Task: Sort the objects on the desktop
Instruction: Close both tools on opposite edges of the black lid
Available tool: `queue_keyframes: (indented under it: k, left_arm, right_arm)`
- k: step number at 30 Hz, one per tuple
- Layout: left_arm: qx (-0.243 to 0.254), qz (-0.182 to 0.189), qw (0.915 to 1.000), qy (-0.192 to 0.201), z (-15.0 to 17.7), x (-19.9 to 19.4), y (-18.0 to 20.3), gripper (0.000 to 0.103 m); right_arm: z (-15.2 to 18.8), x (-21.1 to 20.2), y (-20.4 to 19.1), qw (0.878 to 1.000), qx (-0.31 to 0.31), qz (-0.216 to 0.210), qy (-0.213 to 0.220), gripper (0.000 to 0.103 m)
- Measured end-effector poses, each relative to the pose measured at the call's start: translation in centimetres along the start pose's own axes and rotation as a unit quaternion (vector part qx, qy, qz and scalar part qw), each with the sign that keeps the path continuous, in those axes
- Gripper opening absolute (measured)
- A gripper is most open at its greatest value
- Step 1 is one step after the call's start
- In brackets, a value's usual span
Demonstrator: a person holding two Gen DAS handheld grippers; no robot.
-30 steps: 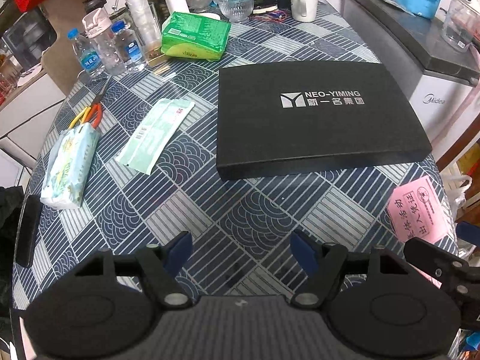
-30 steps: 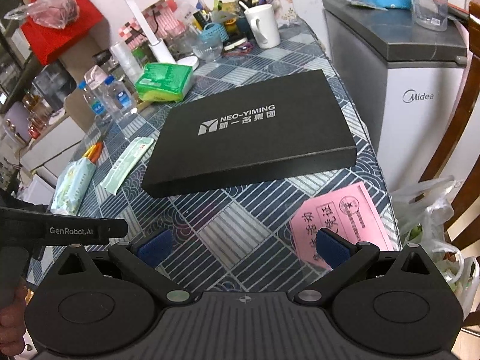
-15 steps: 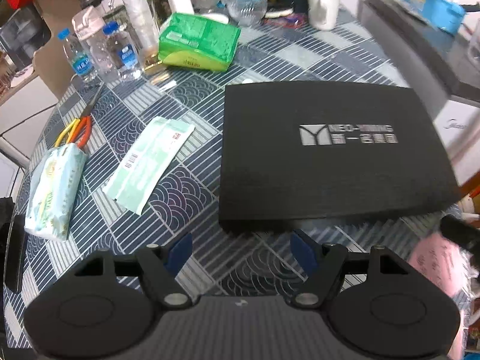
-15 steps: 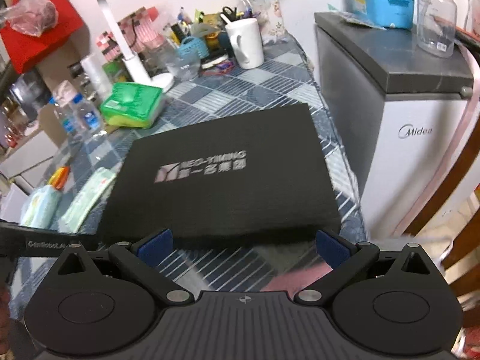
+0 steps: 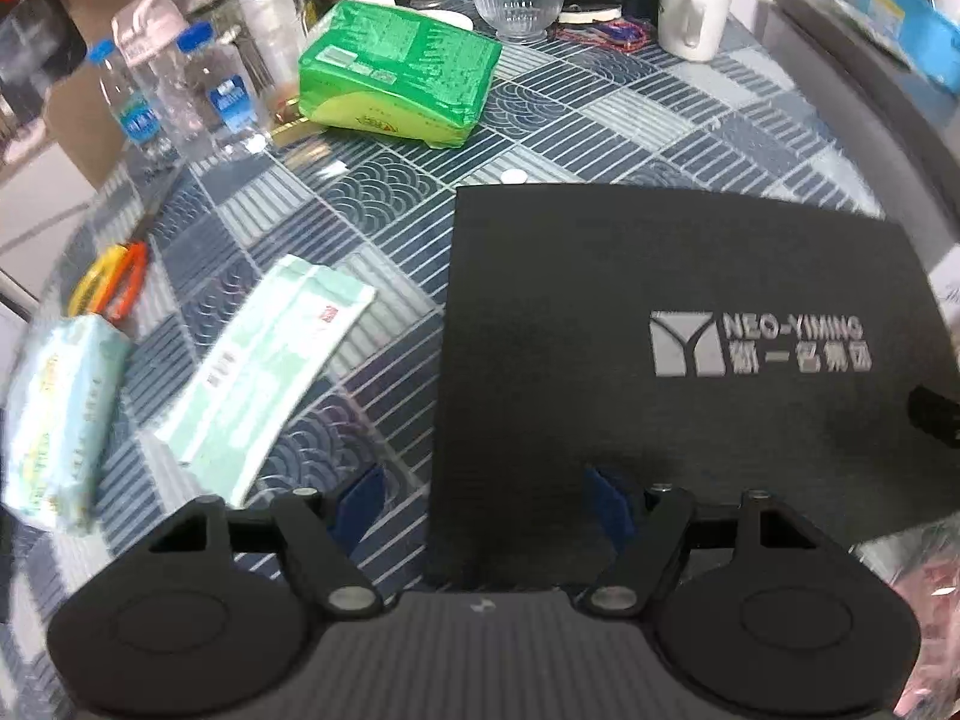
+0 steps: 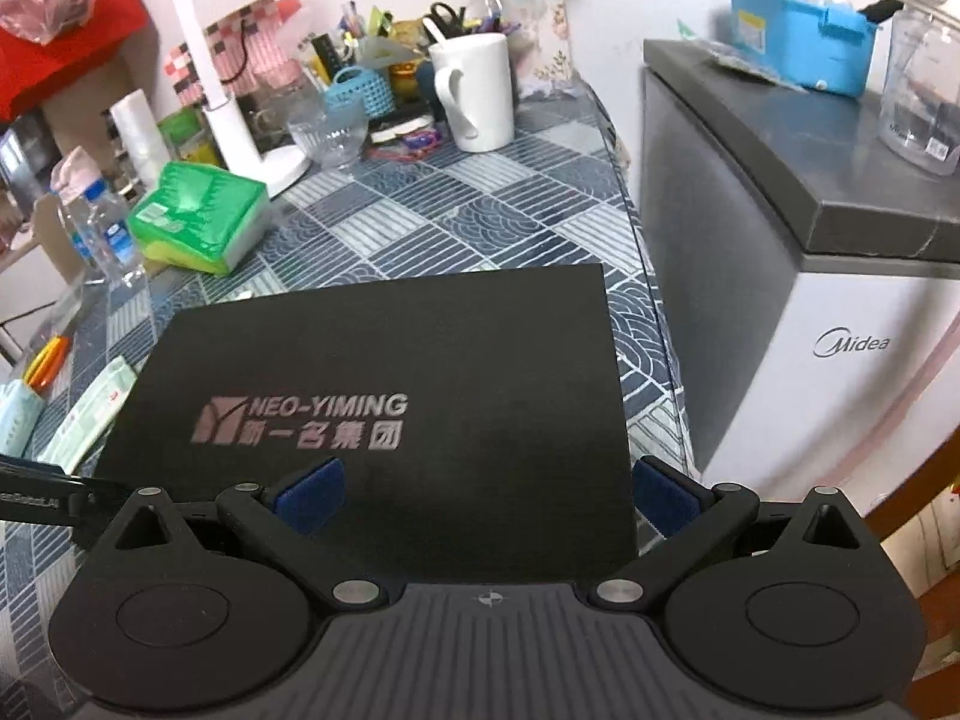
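Observation:
A flat black box (image 5: 690, 324) printed NEO-YIMING lies on the patterned tablecloth (image 5: 384, 192); it also shows in the right wrist view (image 6: 390, 396). My left gripper (image 5: 480, 498) is open and straddles the box's near left corner, one pad over the box, the other over the cloth. My right gripper (image 6: 486, 492) is open and straddles the box's near right corner, its right pad just off the box's edge. A pale green paper packet (image 5: 264, 378), a wipes pack (image 5: 54, 426) and orange-handled pliers (image 5: 114, 282) lie to the left.
A green tissue pack (image 5: 396, 72), water bottles (image 5: 180, 96), a glass bowl (image 5: 516, 0) and a white mug (image 6: 474, 90) stand at the back. A white lamp base (image 6: 264, 162) is there too. A grey Midea freezer (image 6: 798, 276) flanks the table's right edge.
Both grippers have moved forward from the table's near edge to the black box's near corners. The pink slip has almost dropped out of view. Both stay open.

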State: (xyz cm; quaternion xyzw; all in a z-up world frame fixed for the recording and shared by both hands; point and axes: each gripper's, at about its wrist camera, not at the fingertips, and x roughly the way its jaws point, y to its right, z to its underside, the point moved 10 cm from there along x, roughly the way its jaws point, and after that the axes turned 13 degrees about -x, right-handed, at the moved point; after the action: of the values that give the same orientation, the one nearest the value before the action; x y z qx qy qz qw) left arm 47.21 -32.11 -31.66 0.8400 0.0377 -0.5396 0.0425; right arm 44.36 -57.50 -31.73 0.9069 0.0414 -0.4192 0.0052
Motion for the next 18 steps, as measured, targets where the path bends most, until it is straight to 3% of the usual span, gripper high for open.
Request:
queue_keyframes:
  k: [5,10,18]
  left_arm:
    - [-0.014,0.018,0.9997,0.007,-0.8,0.7,0.3,0.087]
    - [-0.006,0.018,0.9996,0.021,-1.7,1.4,0.9,0.102]
    - [-0.02,0.072,0.9968,0.026,-2.6,2.6,1.1,0.103]
  right_arm:
    - [-0.3,1.3,0.6,1.0,0.001,-0.004,0.001,0.103]
    - [-0.2,2.5,0.6,1.0,-0.005,-0.002,-0.009,0.103]
    - [0.0,3.3,0.9,1.0,0.003,-0.014,-0.009,0.103]
